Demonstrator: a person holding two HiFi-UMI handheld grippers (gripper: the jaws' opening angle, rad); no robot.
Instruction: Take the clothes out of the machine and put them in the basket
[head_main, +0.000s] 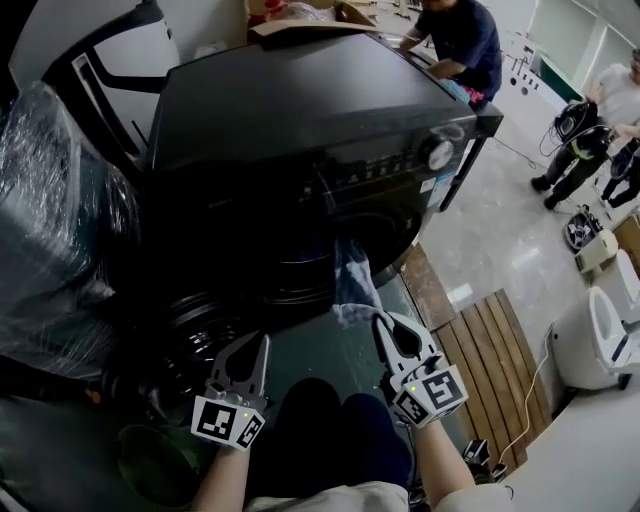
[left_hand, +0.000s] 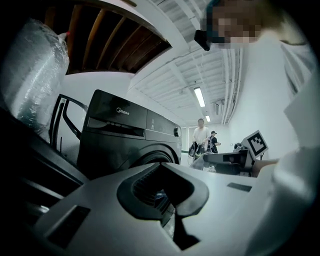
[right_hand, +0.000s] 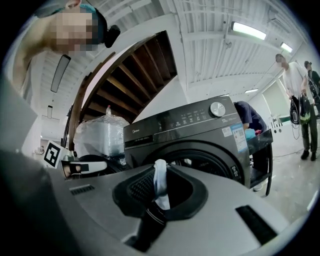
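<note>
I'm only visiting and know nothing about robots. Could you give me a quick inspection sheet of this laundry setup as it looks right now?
Surface: pale floor; wooden slatted platform beside the machine.
Job's things: black washing machine, door open; pale blue cloth hanging before its opening; green container at lower left, possibly the basket.
Clutter: plastic-wrapped bundle; cardboard at the machine's far edge.
Grippers: right gripper shut on the cloth; left gripper jaws together, nothing seen held.
Cables: thin cable on the floor at right.
Surroundings: person behind the machine; other people at right.
</note>
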